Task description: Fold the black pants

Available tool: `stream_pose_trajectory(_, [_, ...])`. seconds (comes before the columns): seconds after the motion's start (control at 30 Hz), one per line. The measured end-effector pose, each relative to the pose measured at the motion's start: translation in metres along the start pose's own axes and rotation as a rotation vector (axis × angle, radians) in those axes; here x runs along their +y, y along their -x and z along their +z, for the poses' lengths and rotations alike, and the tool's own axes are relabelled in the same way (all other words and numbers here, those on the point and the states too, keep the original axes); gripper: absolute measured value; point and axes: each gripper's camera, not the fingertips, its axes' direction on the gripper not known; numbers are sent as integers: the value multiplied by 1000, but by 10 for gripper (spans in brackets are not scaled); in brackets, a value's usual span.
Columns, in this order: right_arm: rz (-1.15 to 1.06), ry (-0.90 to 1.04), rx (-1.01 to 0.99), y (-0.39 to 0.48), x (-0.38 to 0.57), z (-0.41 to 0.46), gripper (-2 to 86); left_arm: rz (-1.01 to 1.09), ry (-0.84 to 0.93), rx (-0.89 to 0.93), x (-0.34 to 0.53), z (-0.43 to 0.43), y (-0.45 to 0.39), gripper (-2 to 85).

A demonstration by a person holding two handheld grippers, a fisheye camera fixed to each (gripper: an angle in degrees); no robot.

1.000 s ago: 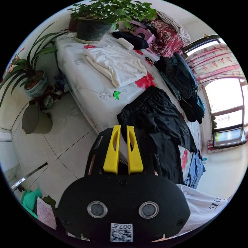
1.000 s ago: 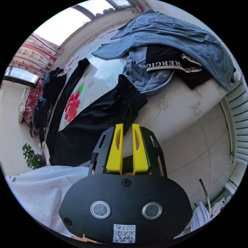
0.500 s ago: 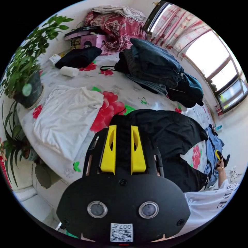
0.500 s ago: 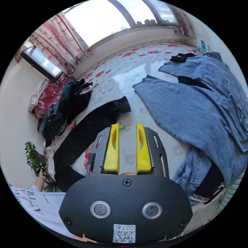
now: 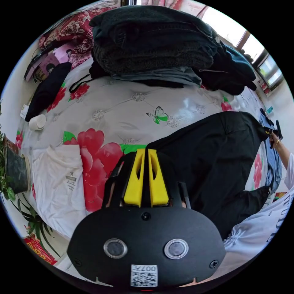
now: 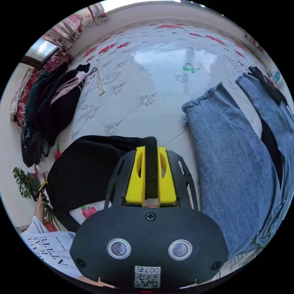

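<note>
The black pants (image 5: 214, 162) lie spread across the flowered bed cover (image 5: 128, 107). In the left gripper view my left gripper (image 5: 146, 150) has its yellow jaws pressed together on the pants' near edge. Far off at the pants' other end, a hand holds the right gripper (image 5: 275, 132). In the right gripper view my right gripper (image 6: 151, 149) is shut on the leg end of the pants (image 6: 92, 165), with black cloth filling the gap between its jaws. The left gripper (image 6: 41, 187) shows small at the far left, in a hand.
A folded white shirt (image 5: 58, 183), a white roll (image 5: 37, 122) and a potted plant (image 5: 12, 165) sit left of the pants. A heap of dark clothes (image 5: 153, 46) lies beyond. Blue jeans (image 6: 232, 159) lie right of the right gripper. The person's white shirt (image 6: 49, 245) is close by.
Both grippers came down from beside the bed onto the pants. Each had its jaws apart half a second ago and has now shut on black cloth, one at each end.
</note>
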Motion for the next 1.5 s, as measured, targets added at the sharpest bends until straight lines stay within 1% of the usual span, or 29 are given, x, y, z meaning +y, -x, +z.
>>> stream_pose_trajectory(0.07, [-30,-108,-20,7,11,-36,17,-36,1,43,4,-3,6,-5])
stream_pose_trajectory(0.1, [-37,-147,-31,8,16,-50,13,-47,-34,59,7,-12,9,-7])
stream_pose_trajectory(0.13, [-54,-228,-69,8,27,-80,7,-53,-57,69,10,-18,10,-7])
stream_pose_trajectory(0.17, [-75,-309,-117,8,41,-113,4,-65,-102,96,15,-32,12,-8])
stream_pose_trajectory(0.2, [-84,-347,-135,7,49,-130,2,-69,-152,122,23,-48,13,-8])
stream_pose_trajectory(0.27, [-143,-465,-192,6,91,-191,-1,-57,-223,161,38,-74,13,-8])
stream_pose_trajectory(0.3, [-155,-488,-196,5,103,-205,-1,-41,-272,180,51,-93,13,-8])
stream_pose_trajectory(0.37, [-217,-580,-193,2,160,-255,-2,-14,-339,204,74,-122,11,-8])
stream_pose_trajectory(0.4, [-227,-598,-190,0,176,-265,-2,-1,-380,219,92,-141,11,-8])
stream_pose_trajectory(0.47, [-245,-649,-189,-13,242,-297,-2,29,-439,240,124,-166,9,-8])
stream_pose_trajectory(0.5, [-244,-661,-190,-18,259,-302,-2,46,-464,251,146,-179,8,-8])
stream_pose_trajectory(0.57, [-225,-683,-199,-39,329,-315,-3,72,-484,259,181,-193,5,-8])
stream_pose_trajectory(0.63, [-194,-677,-210,-57,380,-313,-3,92,-467,258,216,-198,1,-8])
stream_pose_trajectory(0.7, [-173,-645,-209,-73,428,-302,-3,91,-381,202,256,-187,-4,-8])
stream_pose_trajectory(0.77, [-117,-525,-195,-94,481,-270,-3,76,-279,166,279,-165,-6,-8])
stream_pose_trajectory(0.8, [-96,-490,-193,-100,493,-260,-3,57,-212,164,292,-145,-7,-8])
stream_pose_trajectory(0.83, [-52,-408,-186,-110,512,-236,-3,48,-177,166,297,-134,-7,-8])
stream_pose_trajectory(0.87, [-11,-322,-173,-119,527,-213,-3,29,-106,167,305,-112,-6,-8])
stream_pose_trajectory(0.9, [7,-283,-169,-123,533,-202,-3,13,-37,165,310,-91,-6,-8])
stream_pose_trajectory(0.97, [43,-176,-139,-131,549,-172,-3,-3,29,138,312,-70,-7,-8])
stream_pose_trajectory(1.1, [34,-197,-120,-136,550,-180,-2,1,43,131,292,-62,-5,-8])
stream_pose_trajectory(1.23, [-91,-330,-95,-128,541,-241,-1,85,26,102,275,-71,-17,-7])
stream_pose_trajectory(1.33, [-186,-450,-44,-122,558,-277,1,117,71,47,277,-60,-27,-7])
stream_pose_trajectory(1.37, [-181,-464,-28,-127,569,-276,2,121,98,35,280,-51,-29,-7])
stream_pose_trajectory(1.4, [-165,-457,-24,-131,574,-270,4,120,109,24,283,-45,-30,-6])
stream_pose_trajectory(1.5, [26,-288,-83,-171,601,-216,16,77,76,10,285,-41,-29,-3])
